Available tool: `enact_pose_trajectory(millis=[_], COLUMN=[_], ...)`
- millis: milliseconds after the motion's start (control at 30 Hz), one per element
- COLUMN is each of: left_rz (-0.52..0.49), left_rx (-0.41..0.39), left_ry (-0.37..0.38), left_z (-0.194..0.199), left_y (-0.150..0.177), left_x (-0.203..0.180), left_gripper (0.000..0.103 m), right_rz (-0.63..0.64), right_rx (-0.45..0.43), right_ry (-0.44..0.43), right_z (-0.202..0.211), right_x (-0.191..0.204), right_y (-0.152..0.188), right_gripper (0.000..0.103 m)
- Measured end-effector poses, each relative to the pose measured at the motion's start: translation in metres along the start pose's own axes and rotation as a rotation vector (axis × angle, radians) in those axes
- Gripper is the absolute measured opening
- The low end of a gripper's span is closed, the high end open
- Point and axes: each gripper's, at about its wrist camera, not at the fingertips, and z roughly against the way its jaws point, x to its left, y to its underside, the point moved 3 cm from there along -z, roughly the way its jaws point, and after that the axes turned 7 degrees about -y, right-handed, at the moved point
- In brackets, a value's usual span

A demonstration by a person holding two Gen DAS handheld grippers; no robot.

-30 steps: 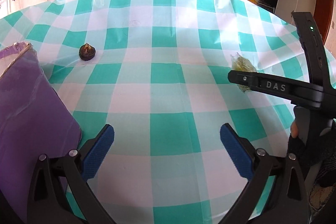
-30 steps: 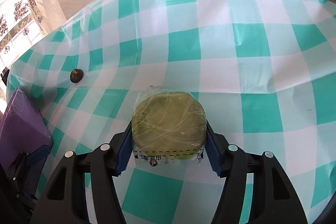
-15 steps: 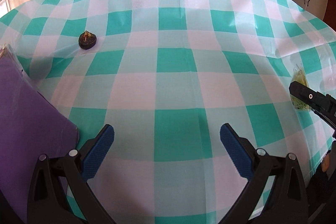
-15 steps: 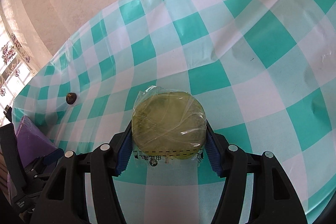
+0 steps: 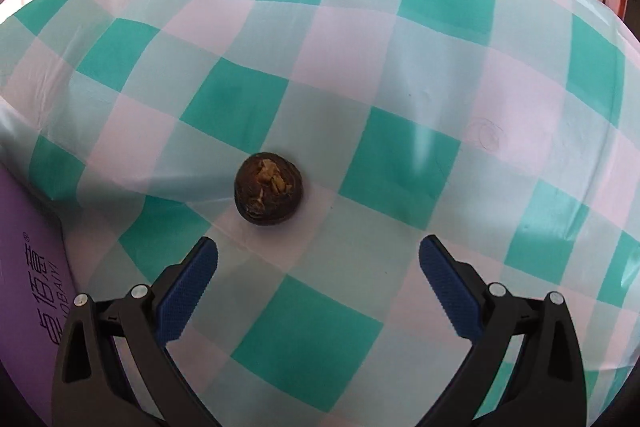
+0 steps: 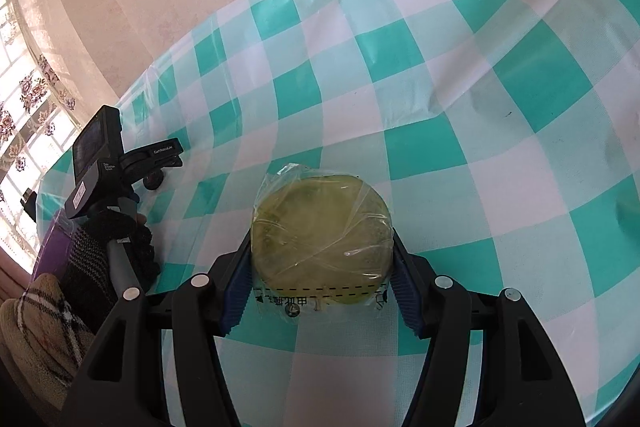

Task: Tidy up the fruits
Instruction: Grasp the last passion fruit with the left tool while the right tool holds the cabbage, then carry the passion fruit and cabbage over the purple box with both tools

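Fruit in clear wrap, the green wrapped fruit [image 6: 322, 241], sits pressed between the 2 blue pads of the right gripper [image 6: 322, 259], above the checkered tablecloth [image 6: 500, 75]. The small dark fruit [image 5: 269, 189] lies alone on the cloth, just ahead of the left gripper [image 5: 318, 287] and a little toward its left finger; this gripper is spread wide and holds nothing. I judge the left one is nearer for it. The purple box [image 5: 28, 287] stands at the left edge.

left gripper [image 5: 318, 259] spread wide and empty, right gripper [image 6: 322, 259] fingers [image 6: 236, 291] clamped on a load
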Motion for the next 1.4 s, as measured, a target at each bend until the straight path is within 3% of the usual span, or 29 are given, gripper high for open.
enact_pose_trajectory(millis=[100,233,267,300,400,467,633,833,933,1233,1400], left_rz=[0.004,0.076,0.080,0.075,0.004,-0.026,0.010,-0.071,-0.100,-0.168,-0.157], left_rx=[0.032,0.046,0.045,0.035,-0.007,-0.015,-0.012,0.010,0.020,-0.053,-0.028], left_ry=[-0.064,-0.028,-0.016,0.009,0.010,-0.001,0.079,0.307,0.380,0.464,0.483], left_z=[-0.021,-0.029,-0.029,-0.028,-0.018,-0.013,0.003,0.048,0.069,0.126,0.131], left_y=[-0.018,-0.029,-0.029,-0.030,-0.027,-0.023,-0.011,0.035,0.057,0.123,0.159], left_x=[0.005,0.011,0.011,0.010,-0.002,-0.009,-0.007,-0.027,-0.032,-0.010,0.020], left_gripper=[0.099,0.096,0.091,0.086,0.040,0.039,0.039,0.039,0.039,0.039,0.039], right_rz=[0.002,0.006,0.006,0.006,0.003,0.002,-0.003,-0.008,-0.010,-0.015,-0.022], right_rx=[0.003,0.014,0.014,0.014,0.013,0.014,0.012,0.020,0.023,0.030,0.033], right_ry=[-0.004,-0.004,-0.004,-0.003,-0.001,0.000,0.003,0.002,0.003,0.000,0.002], right_z=[-0.001,-0.002,-0.002,-0.002,-0.002,-0.002,-0.002,-0.004,-0.004,-0.004,-0.004], right_x=[0.000,0.001,0.001,0.001,0.000,0.000,0.000,-0.001,-0.002,-0.003,-0.003], right_y=[0.000,0.000,0.000,-0.001,-0.001,-0.001,0.000,-0.001,-0.001,-0.002,-0.001], right_gripper=[0.060,0.060,0.060,0.060,0.060,0.060,0.060,0.060,0.060,0.060,0.060])
